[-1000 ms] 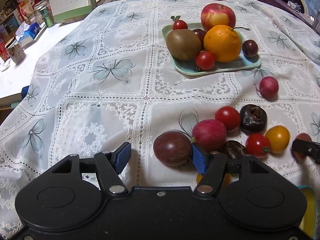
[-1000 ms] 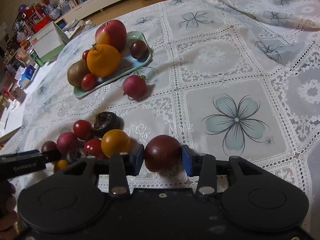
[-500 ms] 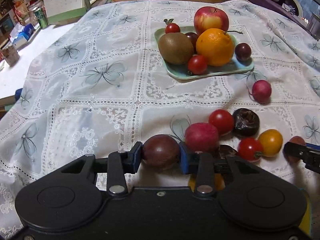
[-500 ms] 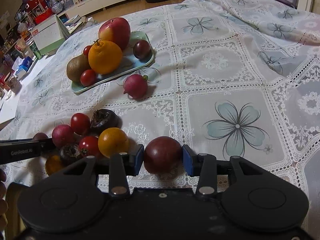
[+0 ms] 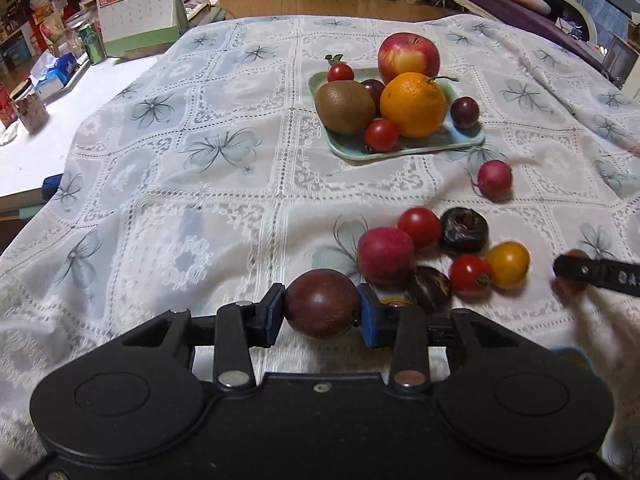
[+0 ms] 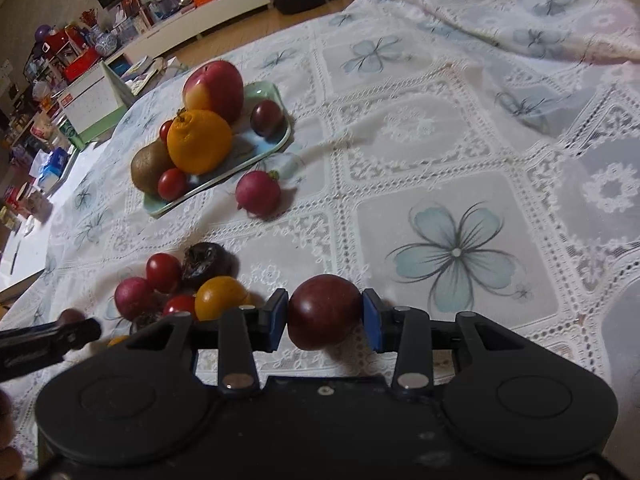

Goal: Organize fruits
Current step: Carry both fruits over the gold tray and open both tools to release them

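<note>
Left gripper [image 5: 322, 316] clamping a dark purple plum [image 5: 322, 304] at its equator, at 6 o'clock in the left view. Right gripper [image 6: 325, 318] likewise pinching a second dark plum [image 6: 325, 311]. Probably light, smooth, bruisable: gripping gently across the widest part. Green tray [image 5: 404, 147] sitting at 12 to 1 o'clock, holding apple [image 5: 408, 56], orange [image 5: 413, 104], kiwi [image 5: 344, 109], cherry tomatoes, small plums.

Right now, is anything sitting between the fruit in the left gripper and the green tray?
Mostly bare tablecloth. The left gripper grips a dark plum; the loose fruit cluster sits right of the line. The tray is crowded, with free space only at its near edge.
</note>
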Demonstrator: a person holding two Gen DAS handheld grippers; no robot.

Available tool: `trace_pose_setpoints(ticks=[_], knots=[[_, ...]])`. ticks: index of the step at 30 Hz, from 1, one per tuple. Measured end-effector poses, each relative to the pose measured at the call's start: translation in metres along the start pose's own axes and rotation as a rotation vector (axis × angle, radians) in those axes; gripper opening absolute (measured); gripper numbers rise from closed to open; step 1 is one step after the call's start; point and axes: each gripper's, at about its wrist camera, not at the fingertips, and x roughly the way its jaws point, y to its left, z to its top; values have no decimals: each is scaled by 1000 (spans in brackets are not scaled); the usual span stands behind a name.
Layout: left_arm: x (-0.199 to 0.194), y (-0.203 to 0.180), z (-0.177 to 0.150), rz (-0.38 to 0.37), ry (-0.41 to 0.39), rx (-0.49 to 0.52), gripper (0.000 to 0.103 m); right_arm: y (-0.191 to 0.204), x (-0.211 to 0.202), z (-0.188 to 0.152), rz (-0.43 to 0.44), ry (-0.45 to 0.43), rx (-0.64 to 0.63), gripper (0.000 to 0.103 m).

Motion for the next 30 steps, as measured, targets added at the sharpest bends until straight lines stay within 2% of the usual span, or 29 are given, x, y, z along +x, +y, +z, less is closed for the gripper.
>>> trace_pose_setpoints(ticks=[4,7,12,16,20,30], knots=[[-19,3,-18,-23,-11,-10,47,1,-12,-4,13,-42,-15,41],[-32,2,-35,5,-18,7,47,7,-20,-10,-4,-87,-56,41],[-52,2,-66,28,-18,19,47,19,-27,-18,-12,-108,-103,41],[-62,5,-85,25,-17,13,47,23,-34,-29,24,-66,-80,41],[-71,8,-100,56,-33,1,47,32,-50,-41,47,-40,-68,41],[-69,14,-125,53,10,-22,47,56,-103,-81,74,-37,-192,41]])
